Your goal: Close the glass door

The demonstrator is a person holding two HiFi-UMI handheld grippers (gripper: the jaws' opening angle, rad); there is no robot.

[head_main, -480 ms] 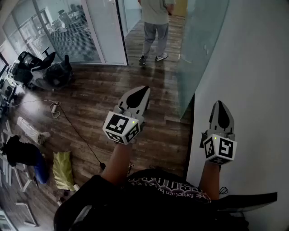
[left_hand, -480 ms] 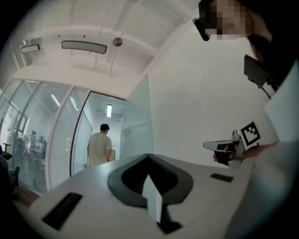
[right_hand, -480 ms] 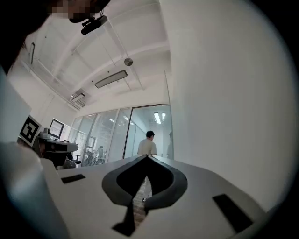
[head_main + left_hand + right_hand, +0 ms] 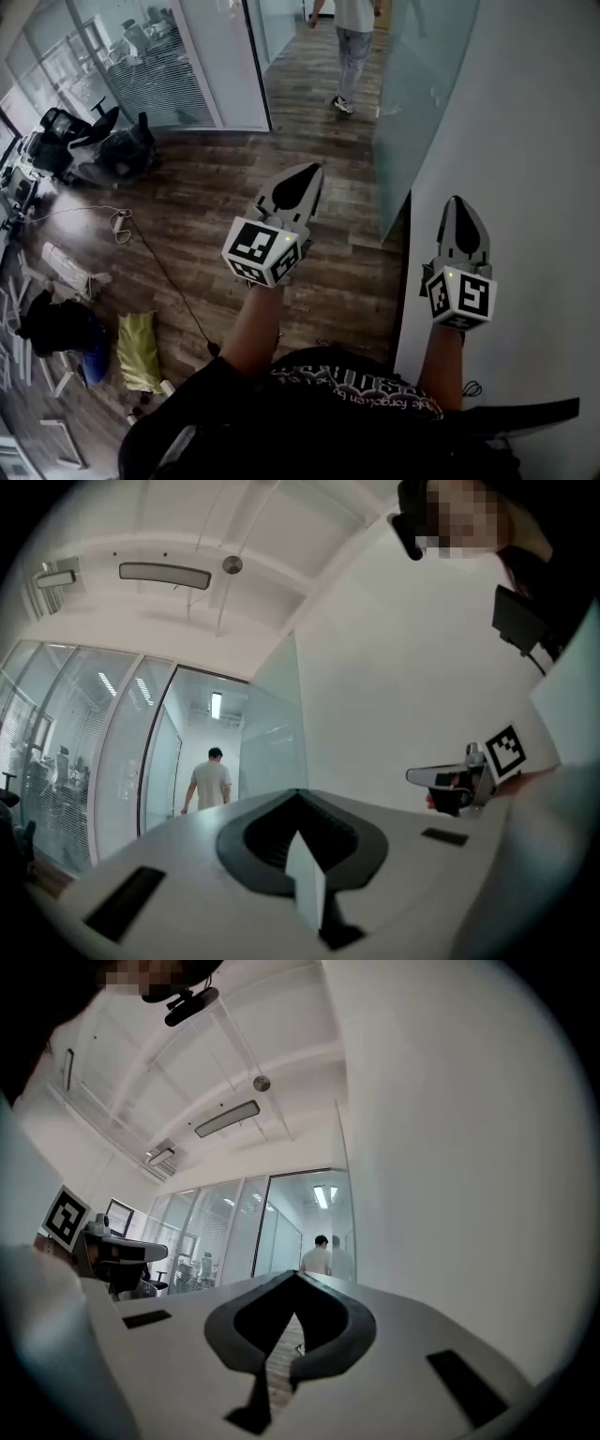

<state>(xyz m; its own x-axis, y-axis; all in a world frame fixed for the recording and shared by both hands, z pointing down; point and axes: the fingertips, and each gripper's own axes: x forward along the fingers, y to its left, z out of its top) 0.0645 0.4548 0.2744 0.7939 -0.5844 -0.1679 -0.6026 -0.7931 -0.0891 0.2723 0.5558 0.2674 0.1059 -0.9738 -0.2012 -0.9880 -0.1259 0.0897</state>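
The frosted glass door (image 4: 424, 89) stands open along the white wall (image 4: 530, 141), ahead and between my two grippers. It also shows in the left gripper view as the glass door (image 4: 270, 747). My left gripper (image 4: 300, 180) is held over the wooden floor, left of the door's edge, its jaws shut and empty. My right gripper (image 4: 457, 208) hangs close beside the wall, just short of the door's near edge, shut with nothing in it. Along each gripper's own view, the left gripper (image 4: 298, 793) and the right gripper (image 4: 297, 1277) point level down the corridor.
A person (image 4: 354, 47) walks away down the corridor past the door. Glass partitions (image 4: 159, 66) line the left. A black chair and bags (image 4: 94, 145), a floor cable (image 4: 159, 267), a yellow item (image 4: 136, 352) and loose clutter lie at the left.
The person ahead has walked farther down the corridor. Both grippers and my view have shifted slightly forward, toward the door. Both grippers stay shut.
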